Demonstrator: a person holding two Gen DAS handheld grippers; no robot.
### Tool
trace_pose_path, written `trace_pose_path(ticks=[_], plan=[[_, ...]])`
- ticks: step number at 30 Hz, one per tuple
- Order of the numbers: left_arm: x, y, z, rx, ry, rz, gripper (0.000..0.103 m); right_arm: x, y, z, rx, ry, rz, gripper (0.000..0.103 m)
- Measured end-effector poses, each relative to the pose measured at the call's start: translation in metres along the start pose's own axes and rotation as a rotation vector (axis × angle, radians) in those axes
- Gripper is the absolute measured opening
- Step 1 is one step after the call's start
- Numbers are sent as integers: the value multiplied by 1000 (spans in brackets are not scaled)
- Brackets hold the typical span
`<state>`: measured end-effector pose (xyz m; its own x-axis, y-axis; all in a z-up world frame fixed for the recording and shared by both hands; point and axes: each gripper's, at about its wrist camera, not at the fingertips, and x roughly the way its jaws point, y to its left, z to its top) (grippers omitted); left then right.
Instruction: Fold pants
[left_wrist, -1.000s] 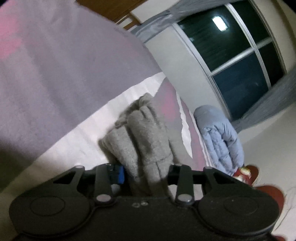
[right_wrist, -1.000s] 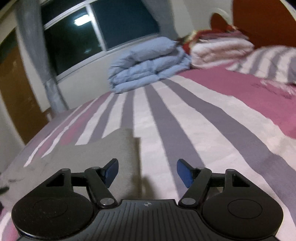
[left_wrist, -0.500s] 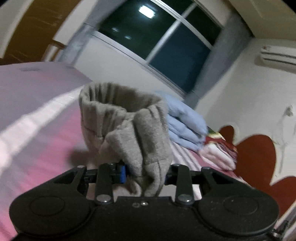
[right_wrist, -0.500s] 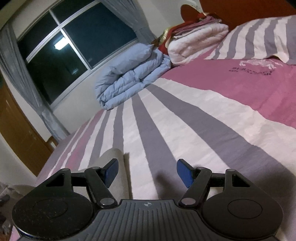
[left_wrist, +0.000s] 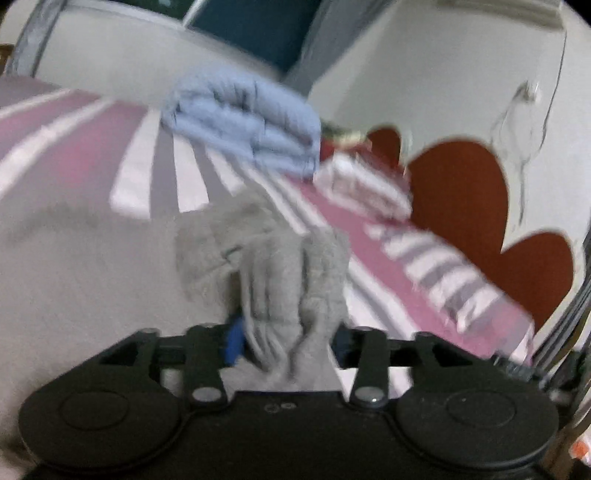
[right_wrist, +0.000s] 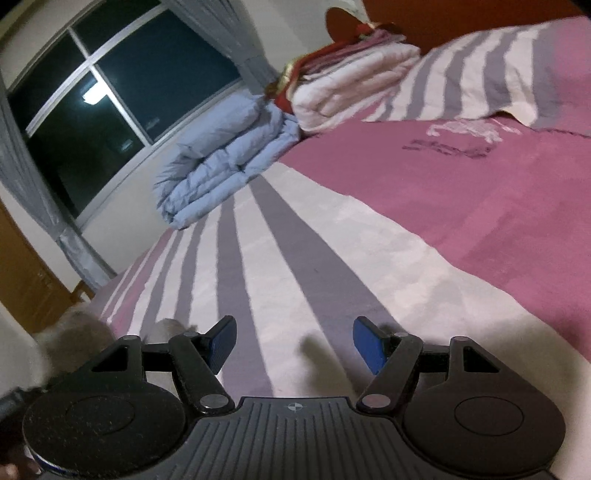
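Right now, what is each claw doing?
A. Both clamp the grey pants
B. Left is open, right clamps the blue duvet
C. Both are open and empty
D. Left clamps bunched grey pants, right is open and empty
D: the left claw is shut on bunched grey pants, while the right claw stands open over the striped bedspread, holding nothing.

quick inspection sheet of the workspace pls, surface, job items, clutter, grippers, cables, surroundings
surface: bed cover with pink, white and grey stripes
job's things: grey pants, bunched, one end pinched in the left gripper; blurred in the left wrist view
clutter: folded blue duvet, stack of folded pink and white bedding, striped pillow, all at the far end of the bed
grippers: left gripper shut on the pants; right gripper open, jaws wide apart, nothing between them
cables: nothing seen
surroundings: dark window with grey curtains, brown door, red heart-shaped headboard
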<state>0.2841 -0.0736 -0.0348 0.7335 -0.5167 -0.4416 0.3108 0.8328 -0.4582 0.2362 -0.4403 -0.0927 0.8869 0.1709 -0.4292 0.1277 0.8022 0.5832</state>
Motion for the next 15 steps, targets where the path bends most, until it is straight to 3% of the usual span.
trace_pose_path(ticks=[1,2,6,9,15], plan=[[3,-4,-7,3,6,-17,88,-1,-2,-1,7,2,-3,70],[3,-3,-11,1,-3,-43,93,-3,-3,-1,9,3,-6,70],[-19,9,-9,54,-23,-17,91,-4,1,-4,1,13,-4,70],[-45,26,6,43,-78,49,91,-1,15,-13,10,32,51,70],[-121,98,8,23,-156,286,92,16,73,-46,-10,121,239,70]])
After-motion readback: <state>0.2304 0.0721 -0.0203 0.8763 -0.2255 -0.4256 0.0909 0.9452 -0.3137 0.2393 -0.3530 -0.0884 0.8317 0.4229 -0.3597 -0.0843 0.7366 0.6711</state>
